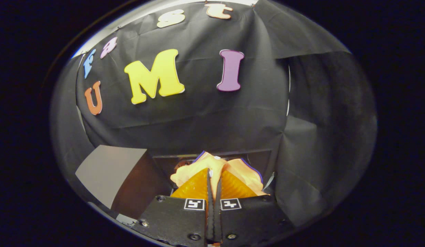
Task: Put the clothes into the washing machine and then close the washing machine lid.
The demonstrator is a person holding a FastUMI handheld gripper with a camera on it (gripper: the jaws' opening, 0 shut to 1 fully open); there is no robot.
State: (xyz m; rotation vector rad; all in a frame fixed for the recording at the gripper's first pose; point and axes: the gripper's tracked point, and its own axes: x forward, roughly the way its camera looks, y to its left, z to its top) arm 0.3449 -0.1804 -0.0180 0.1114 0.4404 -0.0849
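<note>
Before the black booth wall, the gripper (214,178) jaws stand clamped on orange clothes (215,164).

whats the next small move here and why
Probably carry the cloth forward toward the dark opening beyond the fingers, without letting go: the gripper is shut on the orange cloth, which bunches above the fingertips and is not yet inside anything.

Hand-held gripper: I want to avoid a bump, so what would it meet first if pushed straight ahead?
The hand-held gripper is shut on a pale orange garment that bunches past its fingers. Straight beyond that is a dark recessed opening, probably the washing machine, then the black cloth wall. Depth is unclear.
</note>
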